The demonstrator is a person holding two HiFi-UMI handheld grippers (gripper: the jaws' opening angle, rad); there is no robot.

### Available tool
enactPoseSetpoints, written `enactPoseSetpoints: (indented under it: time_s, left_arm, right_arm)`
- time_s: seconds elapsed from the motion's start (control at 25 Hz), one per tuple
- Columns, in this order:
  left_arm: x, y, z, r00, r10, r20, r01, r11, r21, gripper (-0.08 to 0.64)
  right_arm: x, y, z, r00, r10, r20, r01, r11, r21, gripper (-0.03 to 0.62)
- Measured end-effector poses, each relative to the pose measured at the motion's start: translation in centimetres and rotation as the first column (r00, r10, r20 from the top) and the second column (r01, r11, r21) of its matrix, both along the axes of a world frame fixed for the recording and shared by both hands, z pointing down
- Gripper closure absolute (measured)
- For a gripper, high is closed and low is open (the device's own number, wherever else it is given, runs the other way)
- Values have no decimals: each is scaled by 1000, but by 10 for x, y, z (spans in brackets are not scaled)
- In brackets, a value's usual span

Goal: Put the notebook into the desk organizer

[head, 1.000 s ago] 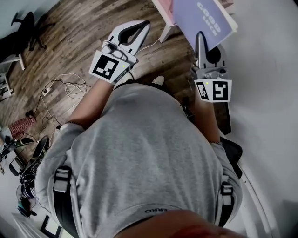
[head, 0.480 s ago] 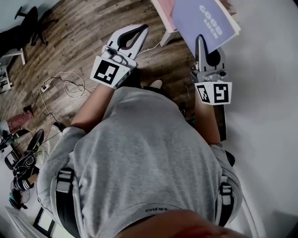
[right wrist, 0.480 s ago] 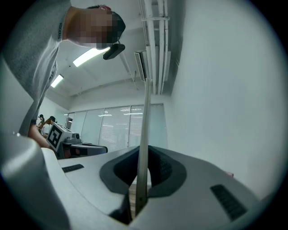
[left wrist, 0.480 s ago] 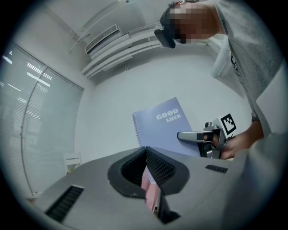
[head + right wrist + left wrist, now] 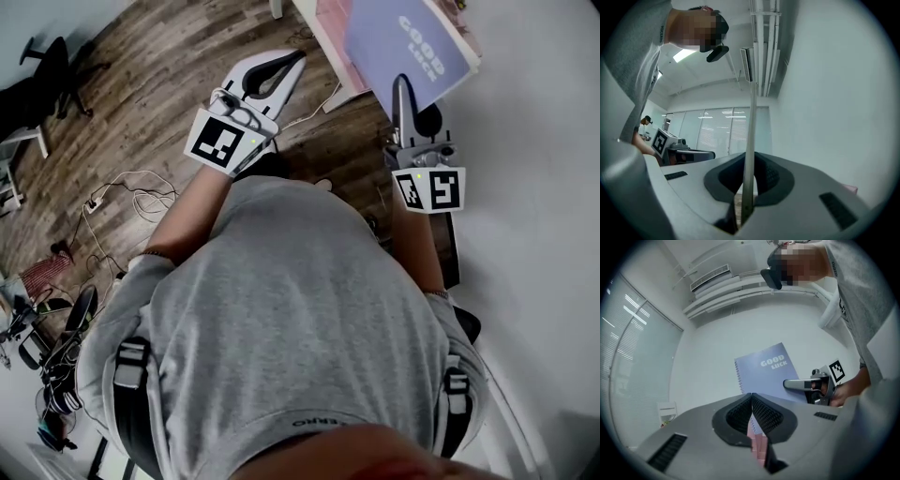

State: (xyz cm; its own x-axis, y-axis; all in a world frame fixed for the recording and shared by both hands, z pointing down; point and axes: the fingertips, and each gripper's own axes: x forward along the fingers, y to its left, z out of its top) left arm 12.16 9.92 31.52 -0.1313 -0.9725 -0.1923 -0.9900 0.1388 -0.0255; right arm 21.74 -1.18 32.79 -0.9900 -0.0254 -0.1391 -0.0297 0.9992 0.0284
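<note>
Right gripper (image 5: 401,89) is clamping shut on the purple notebook (image 5: 403,47), grabbing it by the edge opposite the spiral. The notebook is hanging up in the air over the wood floor (image 5: 169,84), overlapping a pink thing (image 5: 330,19) at the top. Left gripper (image 5: 286,67) is sitting closed with nothing in it, hovering well apart from the notebook.
</note>
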Motion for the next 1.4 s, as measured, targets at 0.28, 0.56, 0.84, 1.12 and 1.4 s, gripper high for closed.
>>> enactPoseSetpoints:
  time_s: [0.28,0.56,0.84,1.12,1.4]
  left_arm:
    - [-173,16,7,998,26,-51,-26,1000,6,540]
    - [-174,21,7,995,85,-57,-85,996,2,540]
    - [-184,20,18,992,104,-75,-106,994,-36,540]
    - [-192,1,31,990,129,-63,-132,990,-48,540]
    - [-218,-51,16,984,173,-41,-175,983,-58,540]
  right_arm:
    - [-167,18,-2,998,37,-50,-37,999,8,554]
    - [-163,24,-11,995,94,-32,-94,996,-3,554]
    - [-162,23,-8,990,134,-36,-135,990,-29,554]
    - [-168,4,5,987,159,-18,-160,986,-46,554]
    - [-191,-43,-12,983,185,18,-183,979,-86,554]
